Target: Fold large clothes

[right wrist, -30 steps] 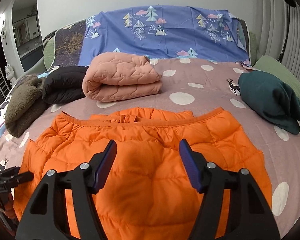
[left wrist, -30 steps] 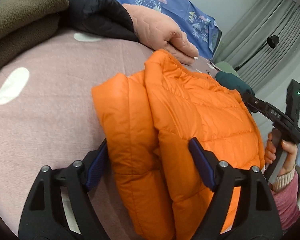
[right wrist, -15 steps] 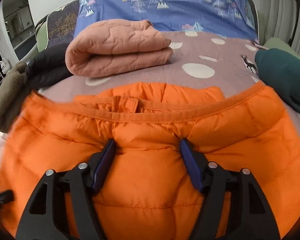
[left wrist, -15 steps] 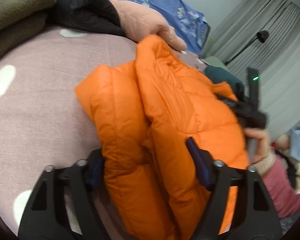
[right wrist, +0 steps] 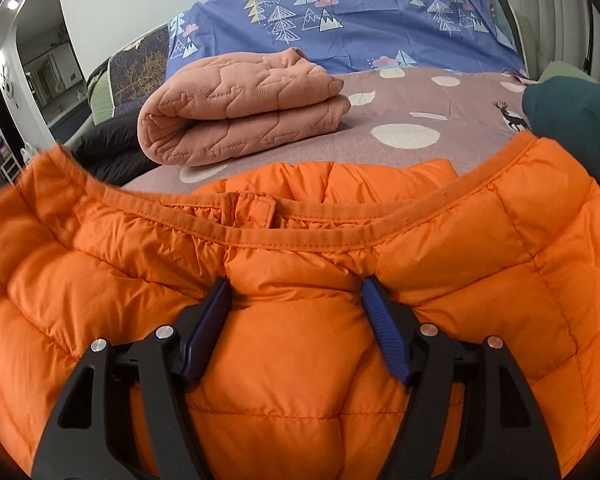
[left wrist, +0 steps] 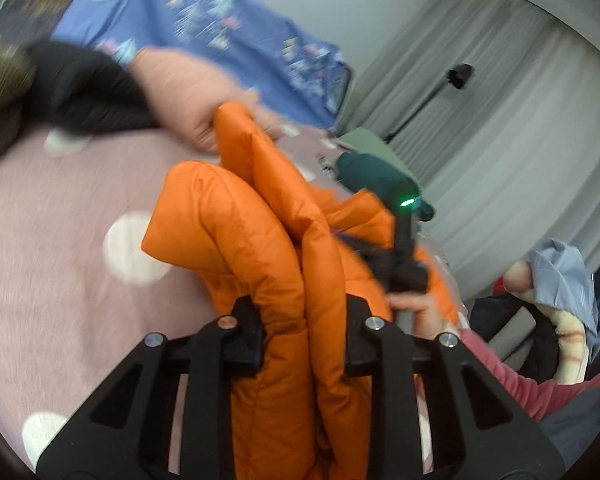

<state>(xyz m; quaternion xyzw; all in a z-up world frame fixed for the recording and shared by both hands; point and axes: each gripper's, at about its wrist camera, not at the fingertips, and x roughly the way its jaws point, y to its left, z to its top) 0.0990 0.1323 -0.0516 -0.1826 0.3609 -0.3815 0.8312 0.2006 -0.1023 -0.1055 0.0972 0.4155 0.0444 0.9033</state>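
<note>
An orange puffer jacket [left wrist: 260,240] lies partly folded on the bed. My left gripper [left wrist: 304,312] is shut on a thick folded edge of it and lifts it off the bedspread. My right gripper [right wrist: 296,300] is closed on a bunched fold of the jacket [right wrist: 300,360] just below its bound edge; its blue pads [right wrist: 384,332] press into the fabric. The right gripper also shows in the left wrist view [left wrist: 400,264], held by a hand against the jacket's far side.
A folded pink quilted blanket [right wrist: 240,108], a black garment [right wrist: 112,152] and a dark teal garment [right wrist: 572,120] lie on the mauve dotted bedspread [right wrist: 420,120]. A blue patterned sheet [right wrist: 340,20] covers the headboard. Curtains and a lamp [left wrist: 460,76] stand to the right.
Both grippers have closed onto the jacket. The left one has raised its folded edge off the bed; the right one moved forward to the bound edge and pinched a fold.
</note>
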